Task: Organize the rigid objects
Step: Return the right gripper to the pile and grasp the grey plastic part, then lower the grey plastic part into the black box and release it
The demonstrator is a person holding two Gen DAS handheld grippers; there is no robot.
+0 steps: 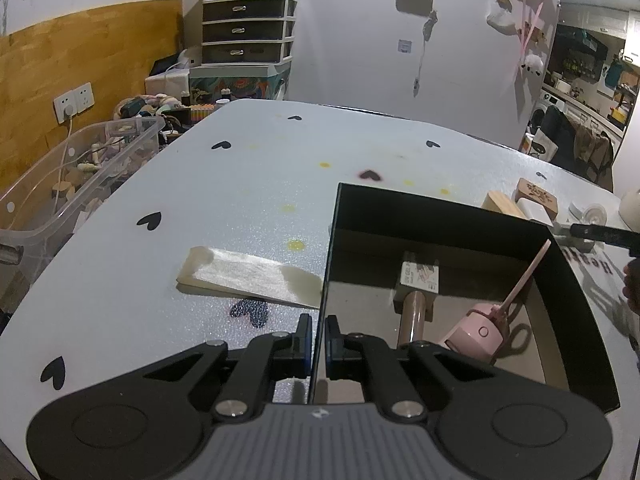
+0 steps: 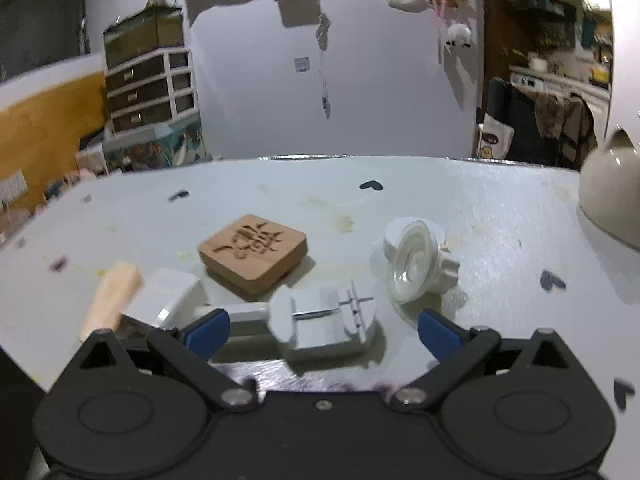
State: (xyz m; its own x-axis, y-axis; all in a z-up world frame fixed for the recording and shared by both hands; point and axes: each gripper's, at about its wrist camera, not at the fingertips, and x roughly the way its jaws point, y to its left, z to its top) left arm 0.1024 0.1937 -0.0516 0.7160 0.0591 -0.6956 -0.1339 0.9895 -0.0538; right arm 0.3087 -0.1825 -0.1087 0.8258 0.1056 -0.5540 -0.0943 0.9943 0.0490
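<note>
My left gripper (image 1: 318, 340) is shut on the left wall of a black open box (image 1: 440, 216). Inside the box lie a small carton with a brown tube (image 1: 416, 292), a pink gadget (image 1: 478, 334) and a pink stick (image 1: 528, 276). My right gripper (image 2: 322, 330) is open, its blue pads on either side of a white plastic clamp-like part (image 2: 328, 320) on the table. Beyond it lie a carved wooden block (image 2: 254, 252), a clear round lens piece (image 2: 416, 266), a white adapter (image 2: 170, 296) and a pale wooden stick (image 2: 112, 300).
A flat wooden board (image 1: 248, 276) lies on the white heart-patterned table (image 1: 200, 184) left of the box. A clear plastic bin (image 1: 72, 176) stands at the table's left edge. A cream cat-eared object (image 2: 612, 196) sits at the right. A drawer unit (image 1: 248, 28) stands behind.
</note>
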